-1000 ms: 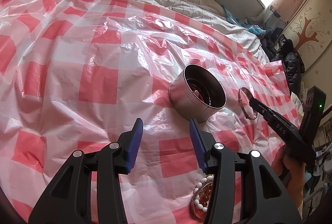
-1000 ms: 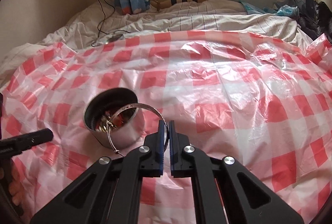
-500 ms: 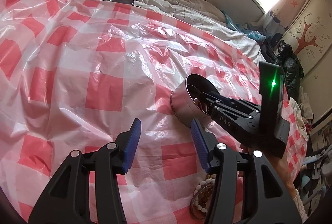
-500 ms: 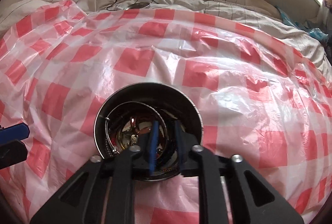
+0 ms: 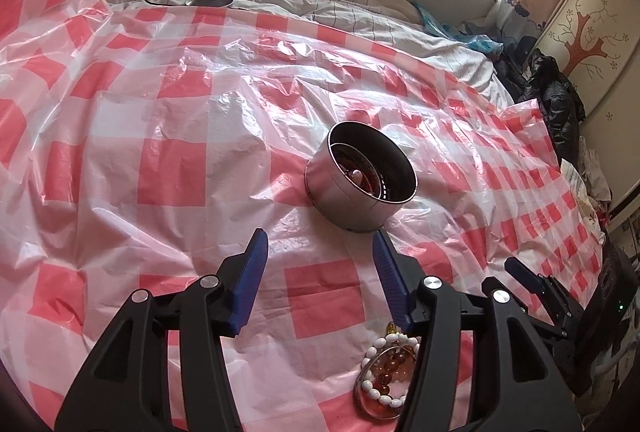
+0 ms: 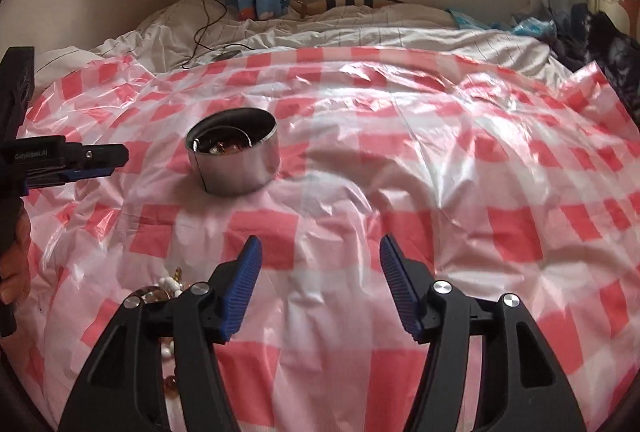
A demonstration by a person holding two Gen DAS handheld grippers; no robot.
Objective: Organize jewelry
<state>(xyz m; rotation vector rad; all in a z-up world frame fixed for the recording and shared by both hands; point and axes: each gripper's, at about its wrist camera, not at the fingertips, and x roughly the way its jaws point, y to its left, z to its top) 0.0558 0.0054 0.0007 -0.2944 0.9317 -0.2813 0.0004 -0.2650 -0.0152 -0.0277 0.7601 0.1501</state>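
Nearest the left gripper (image 5: 318, 264), a white bead bracelet (image 5: 386, 372) lies coiled with amber beads on the checked plastic sheet (image 5: 168, 167), half hidden under the gripper's right finger and not yet picked up. A second ago the right gripper (image 6: 320, 268) was pinched on a thin metal bangle; half a second ago it was over the tin, and now it has drawn back empty, its jaws having just been opening to a wide gap with nothing between them. That puts the bangle in the round metal tin (image 5: 360, 177), where a thin ring leans against the inner wall above darker, reddish pieces, so one more item is stowed and the bead bracelet looks like the next one. The left gripper's jaws have also just been opening, to a middling gap, with only the sheet showing between them. The tin stands upright further out, clear of both grippers, with rumpled white bedding (image 5: 360, 19) beyond.
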